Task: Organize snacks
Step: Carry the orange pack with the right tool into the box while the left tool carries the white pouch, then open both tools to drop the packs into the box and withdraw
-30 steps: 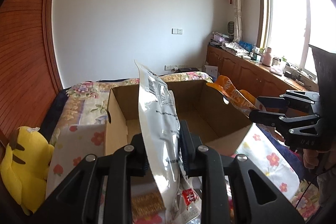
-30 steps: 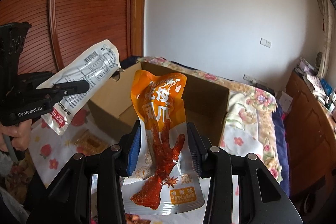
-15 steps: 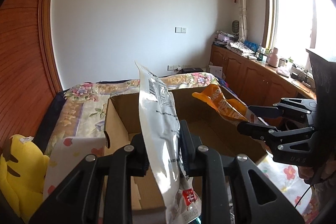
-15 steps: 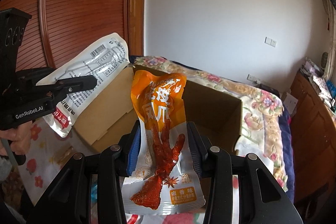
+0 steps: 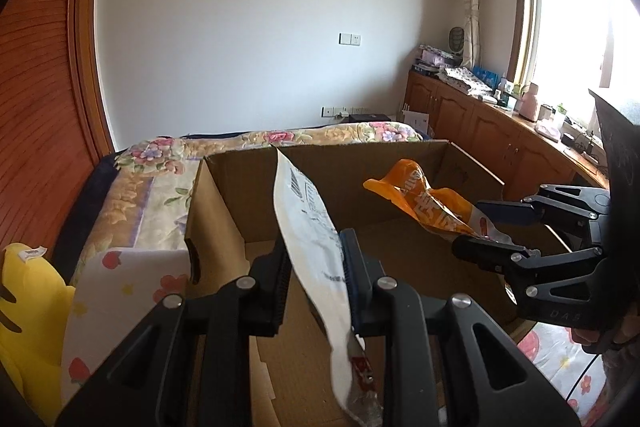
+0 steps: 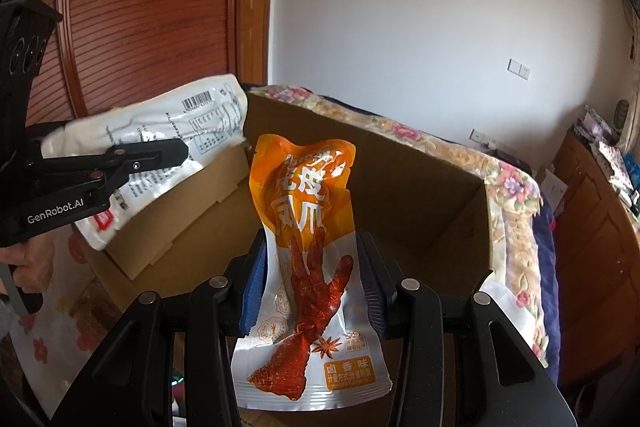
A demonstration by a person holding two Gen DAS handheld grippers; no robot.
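Observation:
My left gripper (image 5: 314,259) is shut on a white snack packet (image 5: 310,223) and holds it over the open cardboard box (image 5: 224,211). My right gripper (image 6: 310,271) is shut on an orange chicken-feet snack packet (image 6: 308,219), also above the box (image 6: 460,203). The right gripper (image 5: 492,231) with the orange packet (image 5: 424,195) shows at the right of the left wrist view. The left gripper (image 6: 176,157) with the white packet (image 6: 180,131) shows at the left of the right wrist view. The box looks empty inside.
The box sits on a bed with a floral quilt (image 5: 160,163). A yellow plush toy (image 5: 28,307) lies at the left. A wooden wardrobe (image 6: 140,7) stands behind the bed. Low wooden cabinets (image 5: 480,123) run under the window at the right.
Both grippers have moved forward with their packets, from in front of the box to over its opening. Both grips are unchanged.

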